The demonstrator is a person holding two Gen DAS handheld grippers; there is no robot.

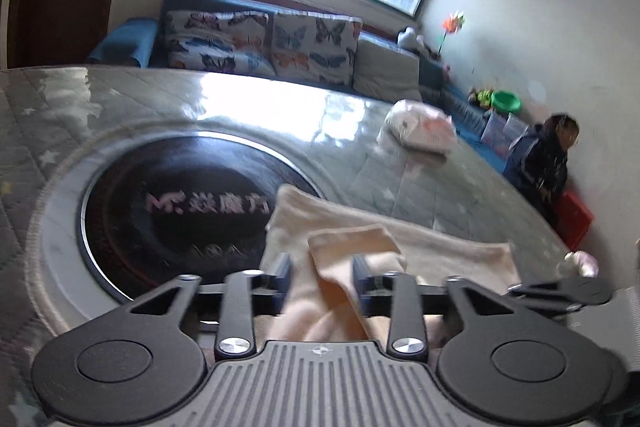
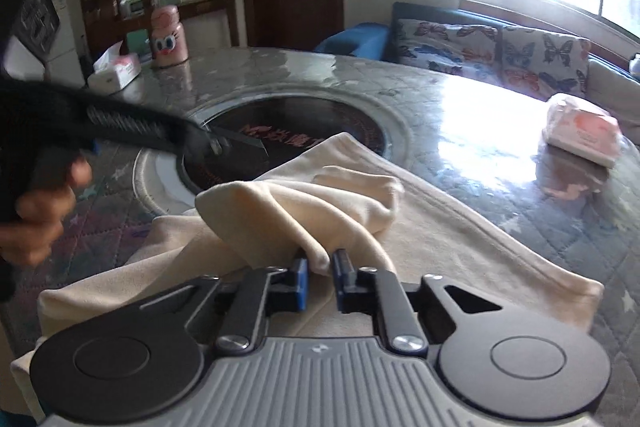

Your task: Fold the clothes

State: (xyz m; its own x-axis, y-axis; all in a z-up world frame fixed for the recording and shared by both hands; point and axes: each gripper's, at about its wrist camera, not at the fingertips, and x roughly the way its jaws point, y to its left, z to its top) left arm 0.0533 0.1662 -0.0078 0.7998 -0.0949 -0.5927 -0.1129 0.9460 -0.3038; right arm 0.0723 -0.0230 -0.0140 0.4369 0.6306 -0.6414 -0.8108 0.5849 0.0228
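Observation:
A cream garment (image 2: pixel 460 227) lies spread on the round table, part of it over the black hob. In the right wrist view my right gripper (image 2: pixel 320 281) is shut on a bunched fold of the garment, lifted and draped leftward. In the left wrist view my left gripper (image 1: pixel 322 281) has its jaws wide apart with a raised fold of the garment (image 1: pixel 352 247) hanging between them; the fingers (image 1: pixel 282 277) do not press it. The left gripper also shows in the right wrist view (image 2: pixel 236 143), held by a hand over the hob.
A black round hob (image 1: pixel 180 203) sits sunk in the table's middle. A pink-white tissue pack (image 2: pixel 580 131) lies at the far right of the table (image 2: pixel 460 95). A tissue box (image 2: pixel 116 69) and a pink bottle (image 2: pixel 170 37) stand at the back left. A butterfly-print sofa (image 1: pixel 260 43) lies behind.

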